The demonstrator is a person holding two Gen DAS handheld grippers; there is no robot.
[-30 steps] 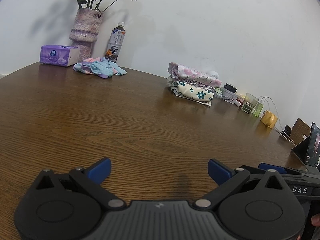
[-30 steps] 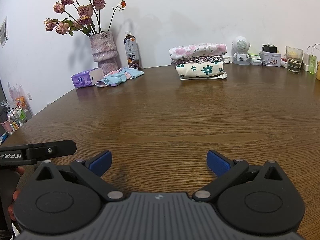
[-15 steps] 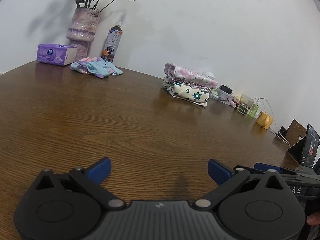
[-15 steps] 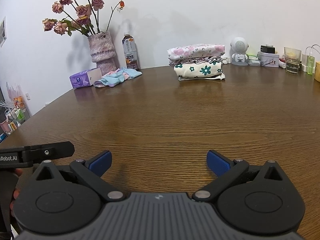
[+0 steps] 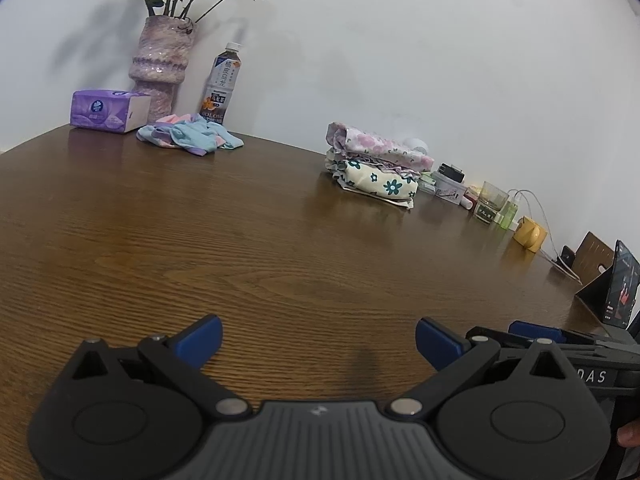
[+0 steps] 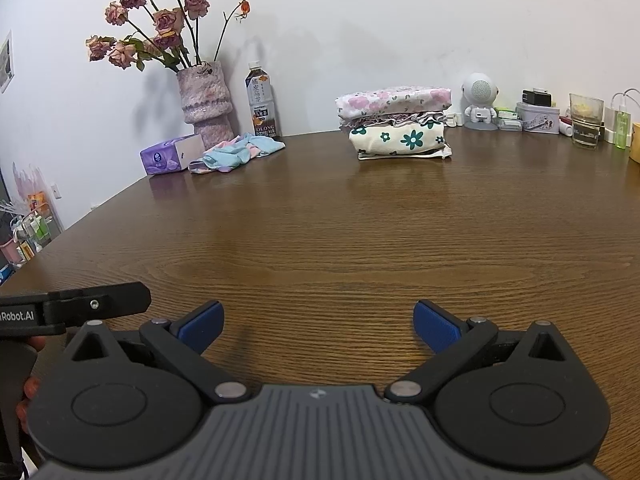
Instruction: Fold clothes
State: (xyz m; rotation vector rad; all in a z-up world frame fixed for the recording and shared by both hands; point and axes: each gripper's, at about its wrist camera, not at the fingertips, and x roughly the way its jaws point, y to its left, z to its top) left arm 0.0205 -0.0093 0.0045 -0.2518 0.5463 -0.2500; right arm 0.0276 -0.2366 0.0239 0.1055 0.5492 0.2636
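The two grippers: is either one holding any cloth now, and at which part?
Nothing is held. The left gripper and the right gripper are both open over the bare table, and the crumpled clothes lie far off.

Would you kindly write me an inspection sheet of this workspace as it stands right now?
Surface: wooden table, bare across the middle.
Job's things: folded stack at the far edge by the wall; loose pastel garment, crumpled, unfolded, near the vase.
Clutter: tissue pack, bottle, robot figurine, tin, glass, yellow cup.
Grippers: left gripper and right gripper both open, empty, low over the table.
Cables: white cable along the wall near the yellow cup.
Surroundings: white wall; shelf of small items beyond the table's left edge.
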